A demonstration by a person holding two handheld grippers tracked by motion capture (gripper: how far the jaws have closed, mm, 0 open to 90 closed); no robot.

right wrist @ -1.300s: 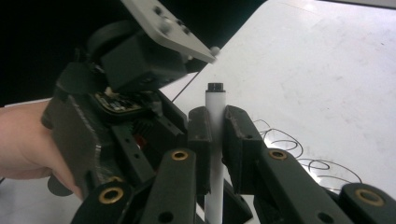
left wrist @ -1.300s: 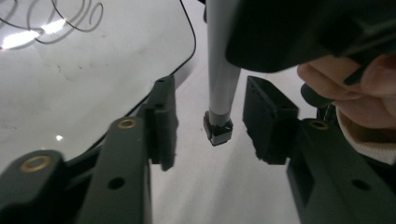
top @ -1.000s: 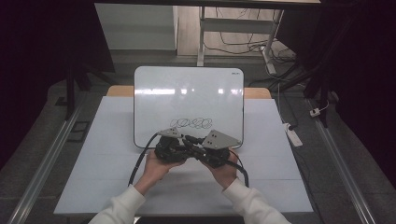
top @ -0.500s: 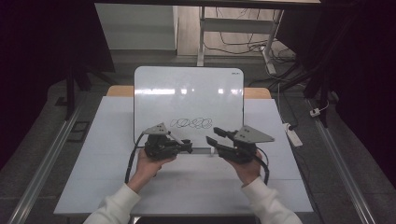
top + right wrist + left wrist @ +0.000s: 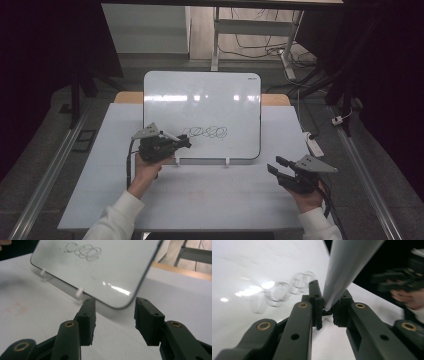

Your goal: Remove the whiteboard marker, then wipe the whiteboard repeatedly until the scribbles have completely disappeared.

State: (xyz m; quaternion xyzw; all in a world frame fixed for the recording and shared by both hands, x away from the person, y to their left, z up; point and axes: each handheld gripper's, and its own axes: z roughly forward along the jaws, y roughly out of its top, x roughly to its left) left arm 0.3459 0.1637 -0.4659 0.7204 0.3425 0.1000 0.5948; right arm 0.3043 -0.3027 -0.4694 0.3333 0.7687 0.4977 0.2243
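- While a whiteboard (image 5: 202, 115) stands tilted on small white feet at the back of the white counter (image 5: 200, 195), the left hand-held gripper (image 5: 181, 143) sits at its lower left edge, its tips over the board face.
- From the left gripper view, that hand-held gripper (image 5: 327, 305) has its jaws closed on a pale grey marker (image 5: 347, 267), which rises steeply from between them.
- Black looping scribbles (image 5: 206, 132) mark the lower part of the board, just beside the left jaw tips.
- Farther right, the right hand-held gripper (image 5: 274, 166) hovers over the counter, well apart from the left one and off the board's lower right corner.
- Its jaws (image 5: 115, 315) stand apart with nothing between them, facing the board's rounded corner (image 5: 122, 305).
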